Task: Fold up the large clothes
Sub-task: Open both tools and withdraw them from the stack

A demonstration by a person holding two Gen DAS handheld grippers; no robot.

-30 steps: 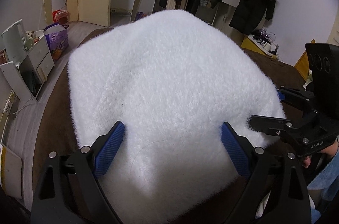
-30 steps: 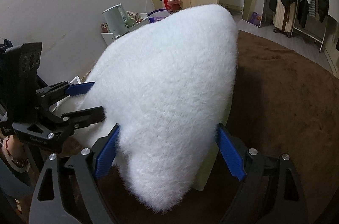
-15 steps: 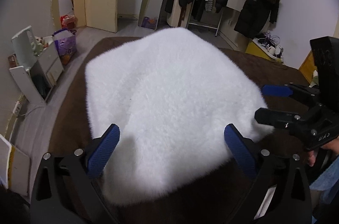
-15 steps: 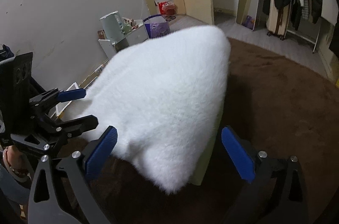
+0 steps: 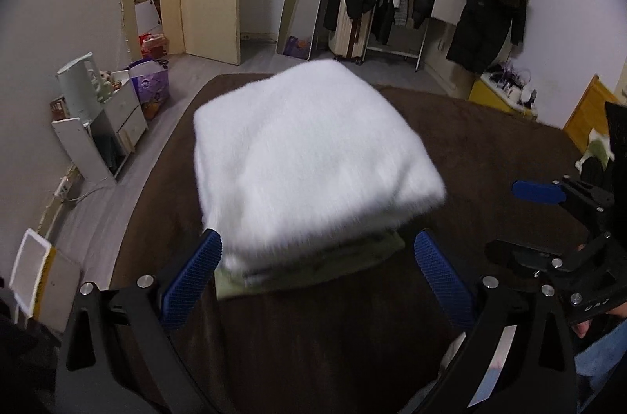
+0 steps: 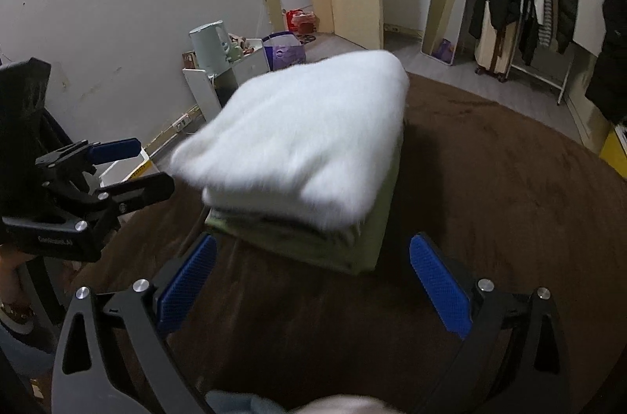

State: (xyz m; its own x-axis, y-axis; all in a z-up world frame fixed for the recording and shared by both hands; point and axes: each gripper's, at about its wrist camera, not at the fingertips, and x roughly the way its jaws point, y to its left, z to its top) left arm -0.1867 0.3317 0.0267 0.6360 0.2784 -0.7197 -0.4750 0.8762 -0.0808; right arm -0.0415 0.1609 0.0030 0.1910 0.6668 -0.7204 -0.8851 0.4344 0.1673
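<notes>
Brown bedspread under folded white fleece, clothes rack behind.

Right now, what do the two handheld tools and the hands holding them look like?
Both tools, left tool and right tool, are black angular frames with silver screws and blue textured pads. The left tool's body carries small white lettering. A wrist with a bead bracelet and a light blue sleeve show.
</notes>
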